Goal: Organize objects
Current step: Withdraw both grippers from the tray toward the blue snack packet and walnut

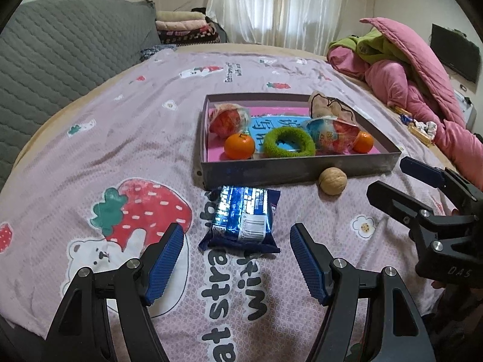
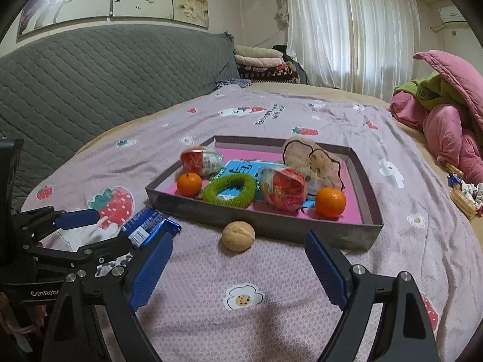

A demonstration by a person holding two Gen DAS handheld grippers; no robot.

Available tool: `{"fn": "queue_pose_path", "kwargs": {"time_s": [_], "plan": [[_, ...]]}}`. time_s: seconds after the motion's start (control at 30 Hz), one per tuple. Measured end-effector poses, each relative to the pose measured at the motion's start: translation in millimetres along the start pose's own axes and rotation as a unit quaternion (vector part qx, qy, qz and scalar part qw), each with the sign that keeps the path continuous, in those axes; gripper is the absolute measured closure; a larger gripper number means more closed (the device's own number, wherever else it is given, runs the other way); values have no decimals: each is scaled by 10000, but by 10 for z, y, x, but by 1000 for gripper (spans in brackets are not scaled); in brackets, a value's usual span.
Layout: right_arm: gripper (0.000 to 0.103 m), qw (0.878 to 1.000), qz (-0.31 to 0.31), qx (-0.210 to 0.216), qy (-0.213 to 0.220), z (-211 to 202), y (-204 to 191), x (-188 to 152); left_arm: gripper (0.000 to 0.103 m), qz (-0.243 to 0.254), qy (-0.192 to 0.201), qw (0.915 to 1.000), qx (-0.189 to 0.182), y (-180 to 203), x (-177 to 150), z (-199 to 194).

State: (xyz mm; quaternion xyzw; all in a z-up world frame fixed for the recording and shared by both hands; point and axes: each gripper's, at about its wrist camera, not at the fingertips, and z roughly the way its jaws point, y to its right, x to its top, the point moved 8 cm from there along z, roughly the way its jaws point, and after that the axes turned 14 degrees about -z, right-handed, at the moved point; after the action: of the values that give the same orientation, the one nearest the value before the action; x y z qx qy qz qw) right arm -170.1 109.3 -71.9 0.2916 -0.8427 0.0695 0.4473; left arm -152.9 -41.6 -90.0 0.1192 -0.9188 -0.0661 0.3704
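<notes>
A grey tray (image 1: 283, 170) (image 2: 271, 218) on the bed holds two oranges (image 1: 239, 145) (image 2: 330, 202), a green ring (image 1: 289, 142) (image 2: 229, 192), two wrapped snacks (image 1: 229, 119) (image 2: 283, 187) and a small pouch (image 2: 314, 158). A blue snack packet (image 1: 241, 218) (image 2: 148, 227) lies in front of the tray, just ahead of my open, empty left gripper (image 1: 237, 259). A walnut (image 1: 332, 180) (image 2: 238, 236) lies against the tray's front wall, ahead of my open, empty right gripper (image 2: 238, 268). The right gripper also shows in the left wrist view (image 1: 401, 178).
The bed has a pink strawberry-print cover (image 1: 120, 150). A grey quilted headboard (image 2: 90, 84) stands at the left. A heap of pink and green bedding (image 1: 407, 69) lies at the right, with loose sweets (image 2: 462, 193) beside it. Folded blankets (image 1: 187, 27) are stacked at the back.
</notes>
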Motion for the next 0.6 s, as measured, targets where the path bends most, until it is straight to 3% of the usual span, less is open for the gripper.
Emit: {"fn": "queue_pose_path", "kwargs": {"time_s": [0.6], "plan": [[14, 9995, 69, 19, -298, 253, 30, -202, 29, -121, -158, 9998, -60, -20, -54, 235]]}}
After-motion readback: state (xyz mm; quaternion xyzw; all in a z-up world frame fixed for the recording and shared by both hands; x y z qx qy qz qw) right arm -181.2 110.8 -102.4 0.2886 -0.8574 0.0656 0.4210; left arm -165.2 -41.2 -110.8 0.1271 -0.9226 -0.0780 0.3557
